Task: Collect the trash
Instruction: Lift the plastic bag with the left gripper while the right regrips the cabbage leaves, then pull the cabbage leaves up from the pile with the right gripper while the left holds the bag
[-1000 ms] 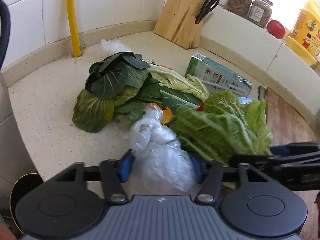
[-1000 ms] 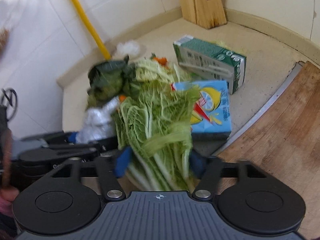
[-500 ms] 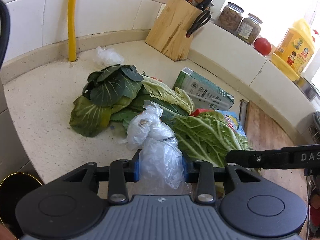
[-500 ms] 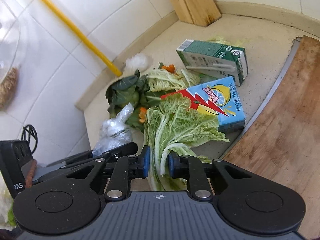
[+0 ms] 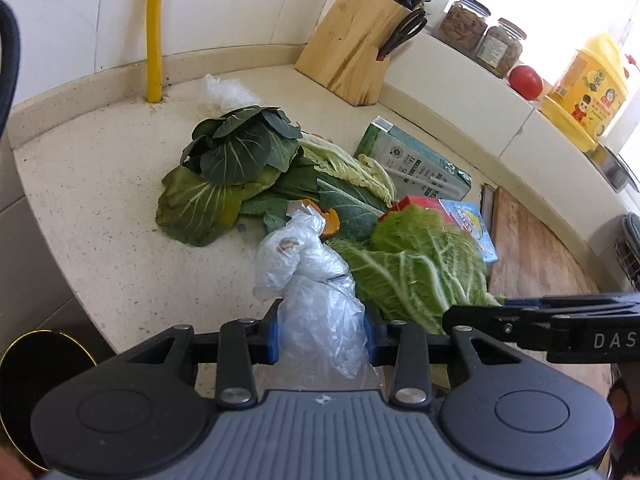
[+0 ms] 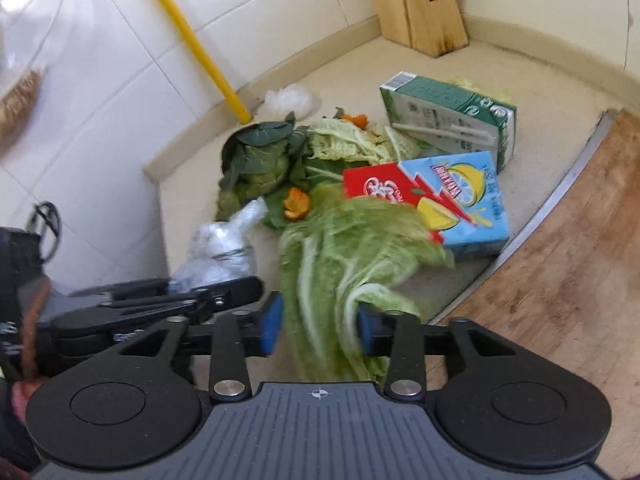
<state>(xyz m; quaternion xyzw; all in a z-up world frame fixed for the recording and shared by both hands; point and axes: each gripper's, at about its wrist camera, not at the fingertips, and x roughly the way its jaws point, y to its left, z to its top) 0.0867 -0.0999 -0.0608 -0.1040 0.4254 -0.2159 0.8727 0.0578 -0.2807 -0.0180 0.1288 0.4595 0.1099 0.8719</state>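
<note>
A crumpled clear plastic bag (image 5: 316, 280) stands up between the blue pads of my left gripper (image 5: 322, 336), which is shut on it. A pale green cabbage leaf (image 6: 344, 248), blurred, lies between the fingers of my right gripper (image 6: 319, 326), whose jaws stand wide. Behind them on the counter (image 5: 100, 200) is a heap of dark green leaves (image 5: 236, 152) with an orange scrap (image 5: 330, 218). Beyond the heap lie a green carton (image 6: 448, 120), a blue and red juice carton (image 6: 460, 196) and a second wad of plastic (image 5: 224, 90).
A wooden knife block (image 5: 356, 52) stands in the back corner beside a yellow pipe (image 5: 154, 40). A wooden cutting board (image 5: 536, 256) lies to the right. A black bin with a gold rim (image 5: 36, 376) sits below the counter's left edge. Jars, a tomato and a yellow bottle line the ledge.
The left gripper closed on the plastic bag and has kept hold of it. The right gripper closed tight on the cabbage leaf's stem, then its jaws widened again; the leaf now looks blurred.
</note>
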